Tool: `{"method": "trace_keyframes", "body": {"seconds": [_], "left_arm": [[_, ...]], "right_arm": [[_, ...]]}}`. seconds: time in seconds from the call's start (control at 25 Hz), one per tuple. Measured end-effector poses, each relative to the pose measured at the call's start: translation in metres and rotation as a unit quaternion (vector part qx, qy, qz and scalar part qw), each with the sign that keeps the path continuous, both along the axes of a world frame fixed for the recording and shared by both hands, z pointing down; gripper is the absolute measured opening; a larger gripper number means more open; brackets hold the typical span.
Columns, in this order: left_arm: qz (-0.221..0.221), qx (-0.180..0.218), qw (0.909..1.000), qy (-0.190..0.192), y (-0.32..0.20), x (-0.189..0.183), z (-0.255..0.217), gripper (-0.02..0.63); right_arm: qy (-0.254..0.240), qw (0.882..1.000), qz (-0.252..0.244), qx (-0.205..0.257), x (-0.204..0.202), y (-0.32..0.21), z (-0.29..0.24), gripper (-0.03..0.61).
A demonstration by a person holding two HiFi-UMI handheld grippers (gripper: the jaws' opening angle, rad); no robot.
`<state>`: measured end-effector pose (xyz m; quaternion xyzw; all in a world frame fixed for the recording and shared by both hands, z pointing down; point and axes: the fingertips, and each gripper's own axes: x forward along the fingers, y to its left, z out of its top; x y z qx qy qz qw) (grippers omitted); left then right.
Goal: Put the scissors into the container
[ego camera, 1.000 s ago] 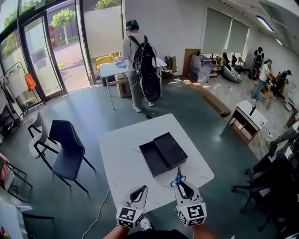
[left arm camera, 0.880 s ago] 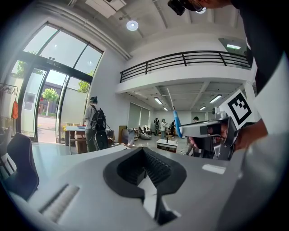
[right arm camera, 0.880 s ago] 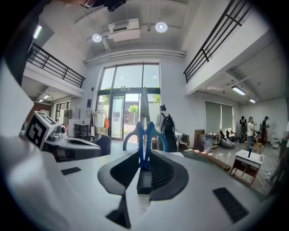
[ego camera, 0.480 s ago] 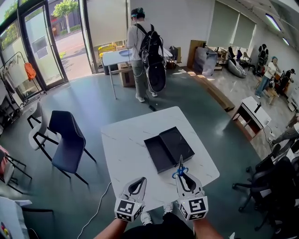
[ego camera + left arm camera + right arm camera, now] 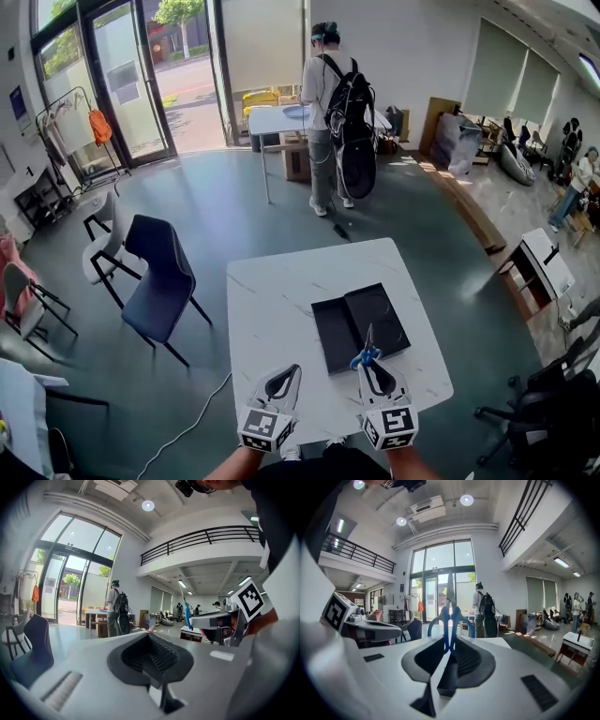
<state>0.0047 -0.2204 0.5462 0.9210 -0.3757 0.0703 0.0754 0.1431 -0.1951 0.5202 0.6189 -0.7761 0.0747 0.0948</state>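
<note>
My right gripper (image 5: 449, 654) is closed on the scissors (image 5: 451, 616), its jaws pinching the blue handle loops where they meet, so that the blades run straight ahead along the gripper's own line and the tip leads. This hold keeps the blades shut and, in my judgement, lets the tool be lowered point-first or laid flat without regrasping. My left gripper (image 5: 150, 657) has its ribbed jaws brought together on nothing; it rides beside the right one at the near edge, apparently kept idle because one gripper is enough for this load. In the head view both grippers hang over the near edge of the white counter (image 5: 277, 305), and the scissors are in the air, their tip reaching toward the near rim of the container (image 5: 336, 342); whether the tip is already over the rim I cannot tell. The container is a shallow black box lying in two open halves side by side, touching, set slightly askew on the right part of the counter; which half is base and which is lid I cannot tell. Both halves look empty, so the placing is not yet done. Beyond the counter a dark chair (image 5: 164, 281) stands to the left on the floor, and a person with a backpack (image 5: 336, 112) stands well apart at another table.
</note>
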Motion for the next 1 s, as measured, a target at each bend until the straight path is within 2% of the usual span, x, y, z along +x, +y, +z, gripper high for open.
{"method": "trace_keyframes", "body": {"seconds": [0.12,0.4,0.56,0.8,1.0], "left_arm": [[-0.025,-0.005,0.9997,-0.003,-0.01,-0.004,0.0,0.009],[-0.053,-0.015,0.9985,-0.006,-0.021,0.007,0.012,0.009],[-0.071,-0.017,0.9972,-0.017,-0.023,0.018,0.016,0.009],[-0.105,-0.013,0.9941,-0.025,-0.031,0.013,0.017,0.009],[-0.116,-0.019,0.9928,-0.025,-0.04,0.003,0.021,0.009]], "right_arm": [[-0.005,1.0,-0.015,-0.007,0.0,-0.014,0.003,0.072],[-0.016,0.999,-0.04,-0.028,0.013,-0.037,0.018,0.072],[-0.026,0.997,-0.059,-0.045,0.024,-0.044,0.029,0.072],[-0.032,0.992,-0.088,-0.079,0.028,-0.06,0.047,0.072],[-0.029,0.99,-0.078,-0.114,0.026,-0.074,0.063,0.072]]}}
